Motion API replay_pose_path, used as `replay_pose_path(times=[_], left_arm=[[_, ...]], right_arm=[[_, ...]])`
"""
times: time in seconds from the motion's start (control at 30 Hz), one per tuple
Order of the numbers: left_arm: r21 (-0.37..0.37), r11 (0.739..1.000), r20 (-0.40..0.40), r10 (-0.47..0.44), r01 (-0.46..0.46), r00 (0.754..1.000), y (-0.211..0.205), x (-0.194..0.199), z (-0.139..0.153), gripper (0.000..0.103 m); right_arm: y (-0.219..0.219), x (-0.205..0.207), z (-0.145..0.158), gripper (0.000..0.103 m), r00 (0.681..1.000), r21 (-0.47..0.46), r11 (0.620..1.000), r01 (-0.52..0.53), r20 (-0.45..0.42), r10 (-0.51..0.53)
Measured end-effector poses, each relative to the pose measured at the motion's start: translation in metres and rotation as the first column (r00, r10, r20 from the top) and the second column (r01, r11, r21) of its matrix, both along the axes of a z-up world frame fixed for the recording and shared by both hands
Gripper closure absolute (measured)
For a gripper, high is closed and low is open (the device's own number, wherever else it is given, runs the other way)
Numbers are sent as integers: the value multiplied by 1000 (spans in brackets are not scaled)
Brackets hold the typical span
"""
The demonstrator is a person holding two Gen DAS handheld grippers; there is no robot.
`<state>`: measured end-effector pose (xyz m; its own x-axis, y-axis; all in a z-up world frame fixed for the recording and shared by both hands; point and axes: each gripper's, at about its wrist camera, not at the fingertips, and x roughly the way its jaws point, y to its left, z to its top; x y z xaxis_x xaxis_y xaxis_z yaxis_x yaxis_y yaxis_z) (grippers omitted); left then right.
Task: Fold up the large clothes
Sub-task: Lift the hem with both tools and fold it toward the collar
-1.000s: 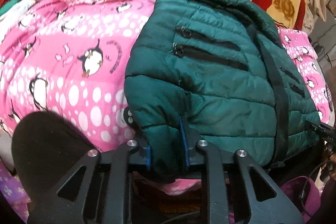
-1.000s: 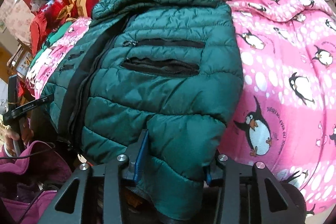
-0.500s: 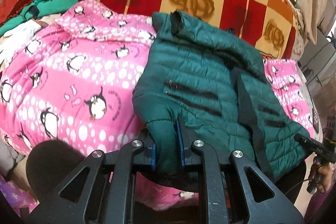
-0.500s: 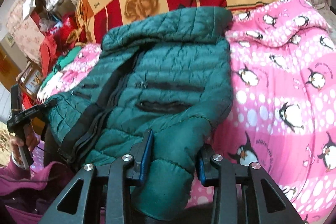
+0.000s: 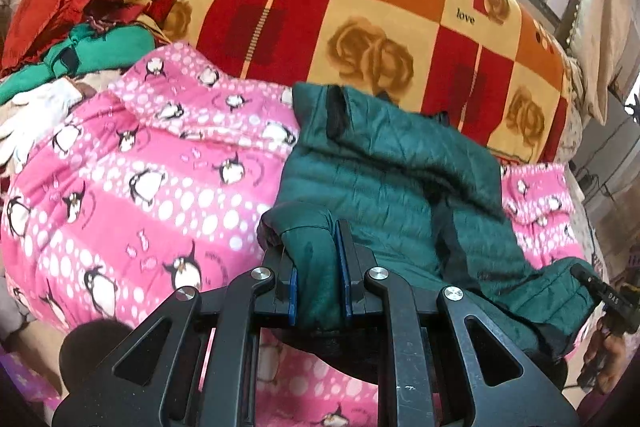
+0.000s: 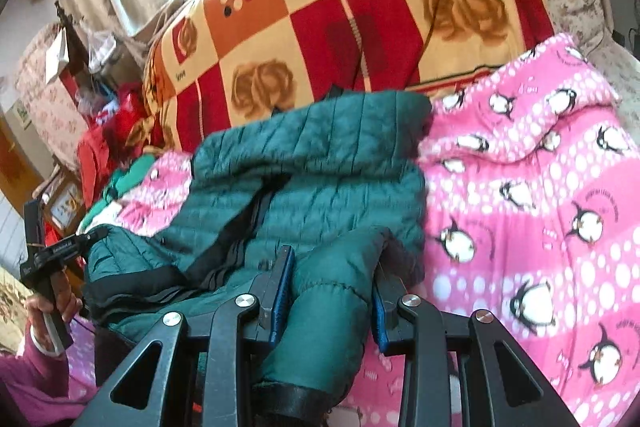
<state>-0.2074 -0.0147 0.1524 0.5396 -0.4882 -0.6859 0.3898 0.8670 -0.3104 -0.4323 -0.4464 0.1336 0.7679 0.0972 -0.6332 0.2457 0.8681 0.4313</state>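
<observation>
Jacket [image 5: 384, 179], dark green, quilted, lies on pink penguin blanket [image 5: 152, 187] over bed, collar toward checked rose blanket [image 5: 360, 7] at bed's far edge. Black zipper band runs down front. Near hem lifted off blanket at two spots. Left tongs [image 5: 318, 279] clamped tight on one hem fold, blue pads pressing fabric. Right tongs [image 6: 330, 303] grip thicker bunch of hem, pads pressing both sides. Person's hand [image 6: 54, 301] holds left tongs' handle near bed's left edge. Red and green clothes [image 5: 80, 27] piled at bed's far left corner.
</observation>
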Motion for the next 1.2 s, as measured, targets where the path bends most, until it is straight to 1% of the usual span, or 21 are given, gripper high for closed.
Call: replay_pose_path(times=[0.27, 0.53, 0.6, 0.73, 0.8, 0.83, 0.93, 1.0, 1.07, 1.1, 1.13, 1.17, 1.2], left_arm=[[-4, 1000, 57, 15, -15, 998, -15, 18, 17, 88], [1, 1000, 110, 30, -31, 993, -38, 46, 31, 88], [5, 999, 115, 40, -41, 993, -46, 55, 33, 88], [24, 998, 121, 47, -50, 992, -60, 71, 34, 88], [31, 998, 123, 53, -58, 991, -67, 79, 33, 88], [34, 997, 122, 59, -63, 991, -72, 85, 33, 88], [45, 997, 118, 61, -67, 991, -81, 95, 31, 88], [55, 996, 119, 63, -70, 991, -87, 98, 30, 88], [58, 996, 119, 63, -71, 991, -89, 100, 28, 88], [61, 996, 120, 61, -68, 991, -90, 101, 28, 88], [65, 996, 121, 58, -66, 991, -90, 101, 27, 88], [69, 995, 120, 58, -67, 991, -91, 102, 26, 88], [73, 995, 119, 58, -67, 991, -92, 102, 25, 88]], right_arm=[[-20, 19, 11, 72, 998, 0, 999, 45, 39, -45], [-39, 49, 23, 72, 993, -34, 995, 96, 64, -94], [-44, 59, 26, 71, 992, -59, 992, 114, 67, -110], [-55, 75, 30, 71, 987, -78, 986, 146, 73, -140], [-61, 81, 32, 78, 984, -84, 983, 162, 84, -155], [-66, 86, 33, 80, 983, -81, 982, 172, 85, -165], [-78, 98, 25, 80, 985, -33, 986, 166, 55, -164], [-84, 97, 17, 80, 985, 21, 987, 157, 67, -158], [-87, 91, 12, 80, 985, 54, 987, 152, 76, -155], [-87, 88, 10, 78, 985, 65, 986, 151, 74, -156], [-89, 83, 7, 64, 984, 80, 984, 159, 70, -165], [-92, 77, 5, 42, 981, 99, 980, 174, 70, -181], [-96, 69, 3, 33, 977, 133, 973, 188, 80, -199]])
